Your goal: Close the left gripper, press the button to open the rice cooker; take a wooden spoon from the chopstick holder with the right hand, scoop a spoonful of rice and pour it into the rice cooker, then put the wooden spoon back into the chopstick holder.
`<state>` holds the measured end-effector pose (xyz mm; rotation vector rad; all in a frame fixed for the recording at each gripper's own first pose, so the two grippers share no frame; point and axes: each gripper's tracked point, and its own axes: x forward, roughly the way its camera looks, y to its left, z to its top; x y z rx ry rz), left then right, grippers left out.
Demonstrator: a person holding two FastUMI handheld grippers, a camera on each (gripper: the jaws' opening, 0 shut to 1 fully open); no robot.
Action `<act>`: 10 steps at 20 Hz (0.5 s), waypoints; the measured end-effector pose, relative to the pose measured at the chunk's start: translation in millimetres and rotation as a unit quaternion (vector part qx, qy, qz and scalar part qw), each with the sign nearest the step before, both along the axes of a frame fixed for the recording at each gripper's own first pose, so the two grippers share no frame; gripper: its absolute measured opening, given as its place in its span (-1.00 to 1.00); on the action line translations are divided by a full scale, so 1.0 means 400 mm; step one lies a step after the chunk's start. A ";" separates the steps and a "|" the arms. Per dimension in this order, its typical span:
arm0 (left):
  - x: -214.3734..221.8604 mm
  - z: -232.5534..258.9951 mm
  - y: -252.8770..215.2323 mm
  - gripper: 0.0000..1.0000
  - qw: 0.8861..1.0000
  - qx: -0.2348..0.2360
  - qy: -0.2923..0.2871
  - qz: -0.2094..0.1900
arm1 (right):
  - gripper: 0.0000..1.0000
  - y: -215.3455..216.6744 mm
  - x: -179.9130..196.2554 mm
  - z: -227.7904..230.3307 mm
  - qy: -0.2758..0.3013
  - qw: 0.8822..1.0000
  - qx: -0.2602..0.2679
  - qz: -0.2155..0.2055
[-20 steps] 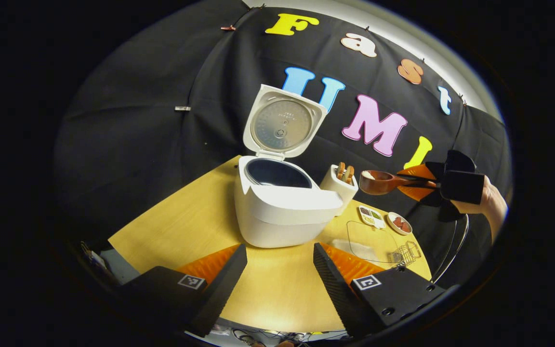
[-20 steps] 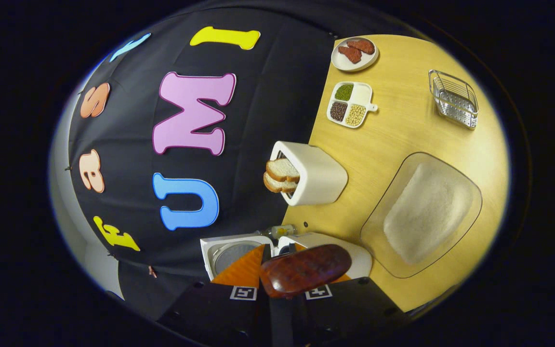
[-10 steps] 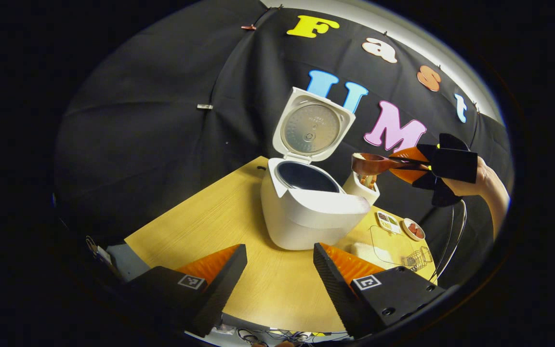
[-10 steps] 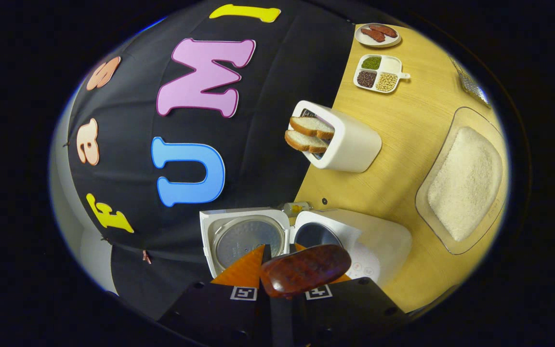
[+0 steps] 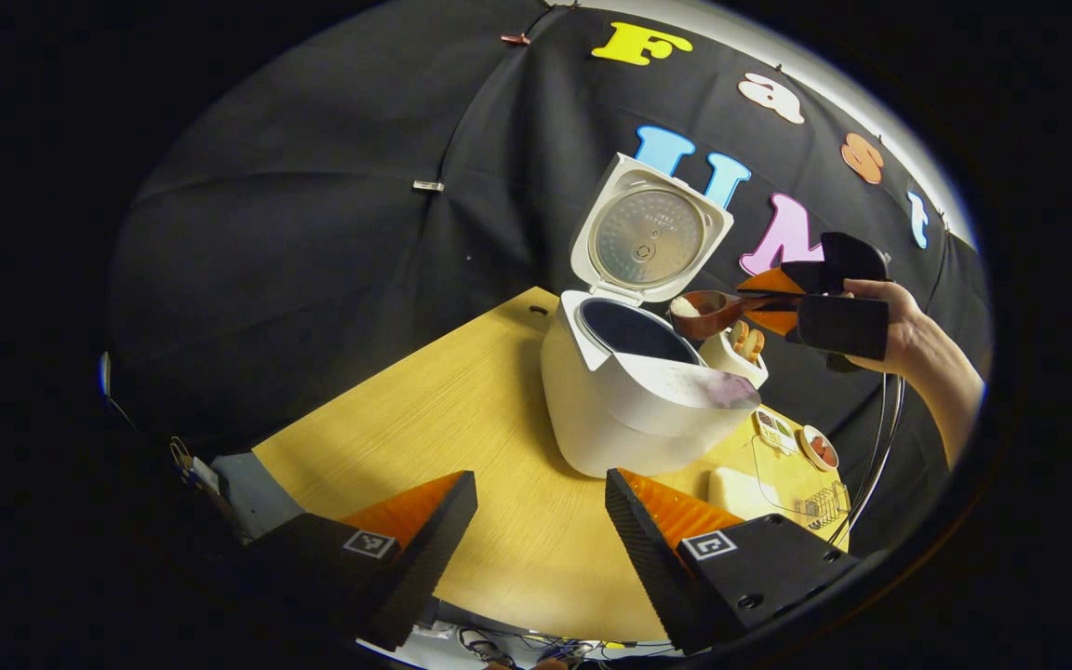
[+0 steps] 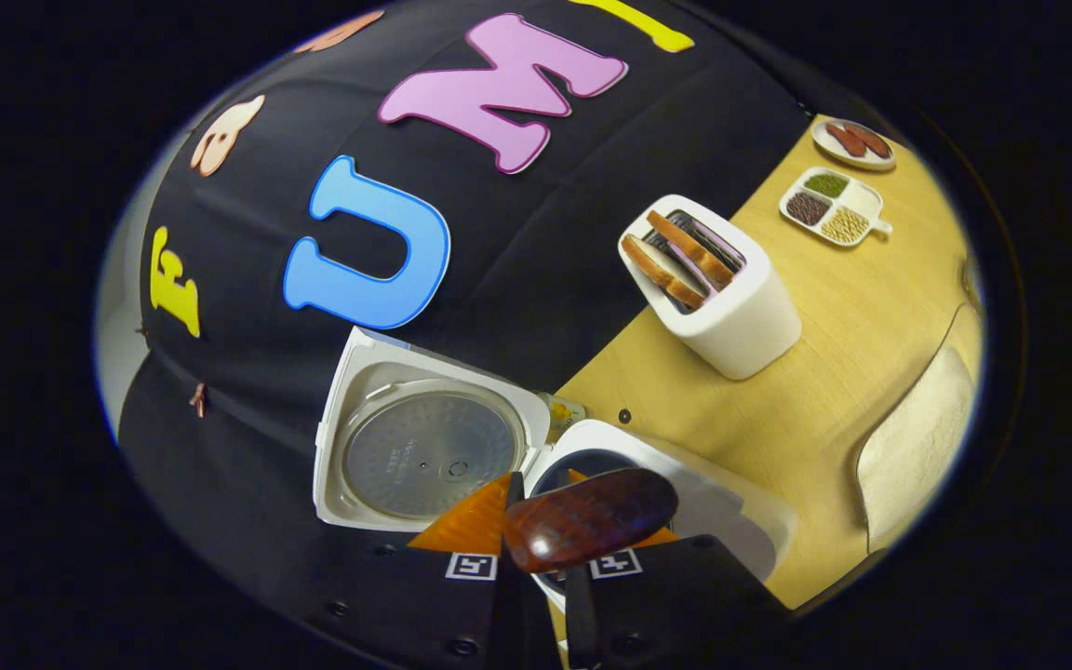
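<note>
Held between the two fingers of the right gripper [image 5: 764, 302], closed on the handle: a dark brown wooden spoon [image 5: 708, 313] with a small heap of white rice [image 5: 683, 306] in the bowl. In the left gripper view, long axis of the spoon almost level, handle toward the gripper and the hand [image 5: 899, 326] behind it, bowl pointing away from the gripper toward the white rice cooker [image 5: 629, 409]. Bowl of the spoon at the right rim of the dark inner pot [image 5: 634, 332], above it, hollow side up, rice still inside. In the right gripper view, same wooden spoon [image 6: 590, 518] seen from the underside, glossy rounded back of the bowl just in front of the closed right gripper [image 6: 543, 558], over the opening of the rice cooker [image 6: 685, 493]. Lid of the cooker [image 5: 649, 234] standing open, round metal inner plate facing forward. Left gripper [image 5: 541, 521] low over the light wooden table [image 5: 424, 419], fingers wide apart, nothing between them, well apart from the cooker. Just beside the cooker on its right, white rounded holder [image 6: 727, 298] with slices of bread [image 6: 680, 256] standing in it. Farther along the table, clear glass tray of white rice [image 6: 913, 447], white divided dish with beans [image 6: 829, 209], small round plate with brown pieces [image 6: 852, 141]. Small wire basket [image 5: 820, 505] near the table edge in the left gripper view.
</note>
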<state>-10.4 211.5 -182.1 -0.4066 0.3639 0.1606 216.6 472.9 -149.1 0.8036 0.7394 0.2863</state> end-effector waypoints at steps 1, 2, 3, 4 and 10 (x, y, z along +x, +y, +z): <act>0.000 -0.003 0.004 0.92 1.000 -0.004 0.003 0.004 | -0.70 0.003 0.010 -0.003 -0.019 0.999 -0.026 0.005; -0.002 -0.005 0.005 0.92 1.000 -0.010 0.005 0.009 | -0.71 0.008 0.018 -0.008 -0.037 0.998 -0.049 0.013; -0.004 -0.010 0.003 0.92 1.000 -0.017 0.007 0.011 | -0.70 0.021 0.023 -0.013 -0.050 0.996 -0.064 0.023; -0.010 -0.015 0.001 0.92 1.000 -0.023 0.010 0.013 | -0.70 0.034 0.021 -0.022 -0.057 0.995 -0.077 0.036; -0.035 -0.036 0.023 0.92 0.999 -0.026 0.025 0.017 | -0.58 0.098 0.026 -0.055 -0.114 0.978 -0.149 0.093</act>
